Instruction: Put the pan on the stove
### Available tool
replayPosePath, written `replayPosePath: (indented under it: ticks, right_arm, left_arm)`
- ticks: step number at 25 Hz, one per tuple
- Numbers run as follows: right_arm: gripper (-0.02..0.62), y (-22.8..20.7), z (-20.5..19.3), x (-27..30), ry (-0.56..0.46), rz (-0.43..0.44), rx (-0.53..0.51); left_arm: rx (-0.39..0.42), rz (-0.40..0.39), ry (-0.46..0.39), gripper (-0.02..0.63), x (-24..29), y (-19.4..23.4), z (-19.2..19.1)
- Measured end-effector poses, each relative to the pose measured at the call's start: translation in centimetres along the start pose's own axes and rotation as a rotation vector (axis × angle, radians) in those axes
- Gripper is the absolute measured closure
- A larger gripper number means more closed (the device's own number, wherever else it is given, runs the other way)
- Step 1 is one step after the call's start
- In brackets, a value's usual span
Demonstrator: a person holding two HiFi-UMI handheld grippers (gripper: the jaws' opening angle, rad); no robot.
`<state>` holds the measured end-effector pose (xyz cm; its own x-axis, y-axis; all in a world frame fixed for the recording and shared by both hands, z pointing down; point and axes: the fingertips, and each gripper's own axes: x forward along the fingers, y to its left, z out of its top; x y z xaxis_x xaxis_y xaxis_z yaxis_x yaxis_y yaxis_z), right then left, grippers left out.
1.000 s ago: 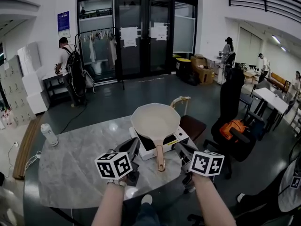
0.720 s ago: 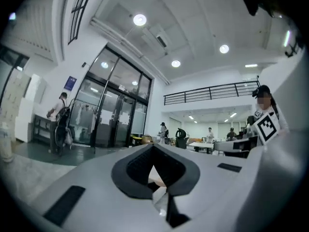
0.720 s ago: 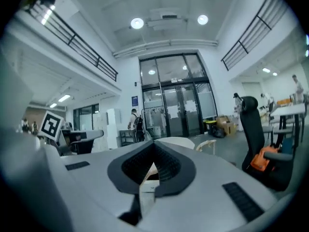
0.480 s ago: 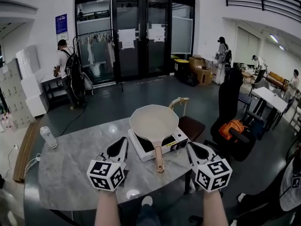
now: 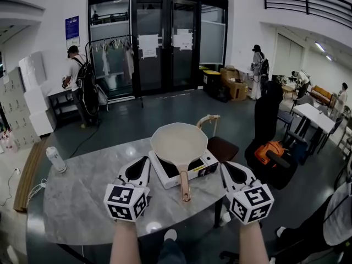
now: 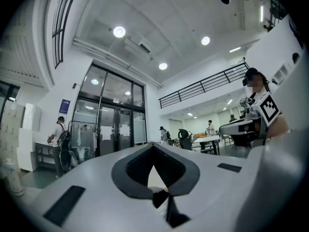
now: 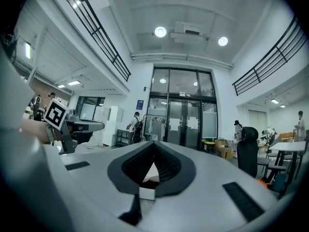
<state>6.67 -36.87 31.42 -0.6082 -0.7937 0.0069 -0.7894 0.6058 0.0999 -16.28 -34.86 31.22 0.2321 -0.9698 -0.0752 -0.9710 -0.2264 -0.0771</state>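
Two tools are hovering in the lower part of the head view. The left tool (image 5: 143, 165) is at lower left of centre and the right tool (image 5: 226, 169) at lower right. Each is keeping its jaws pressed together with nothing between them, and in both gripper views the dark pads are meeting in a point.

Compared with a second ago, the tools are standing wider apart. Then they were crowding the end of the pan handle (image 5: 185, 185) near the middle of the frame. Now they are flanking the stove (image 5: 208, 163), one on each side, clear of the handle. Since half a second ago they are barely shifting.

The pan (image 5: 179, 143) is staying where it was, sitting on the stove just above the centre of the frame. It is round and shallow with a matte cream inside, and its long copper-brown handle is pointing toward the person and reaching past the stove's front edge.

The stove is a flat white box with a dark top. It is resting on a bench (image 5: 82, 202) of glossy grey marbled stone with a rounded edge. A pale bottle (image 5: 56, 159) is standing upright at the left of the bench, well apart from the stove. The tools are showing smooth white shells, black pads and cubes with black-and-white square markers.
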Motion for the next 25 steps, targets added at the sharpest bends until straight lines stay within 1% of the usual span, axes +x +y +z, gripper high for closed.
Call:
replayPosePath:
  ticks: [4,10,16,25]
  right_arm:
    - [0.571,0.2,-0.5,0.1,0.007,0.031,0.025]
    - [0.571,0.4,-0.2,-0.3,0.005,0.053,0.059]
    - [0.571,1.1,0.2,-0.6,0.030,0.083,0.027]
    - [0.571,1.0,-0.3,-0.8,0.043,0.071,0.026]
  left_arm:
    - [-0.004,0.008,0.001,0.596,-0.1,0.3,0.0]
    - [0.010,-0.008,0.003,0.595,-0.1,-0.2,0.1]
    - [0.008,-0.014,0.000,0.596,-0.3,-0.1,0.3]
    - [-0.005,-0.020,0.011,0.596,-0.5,-0.2,-0.6]
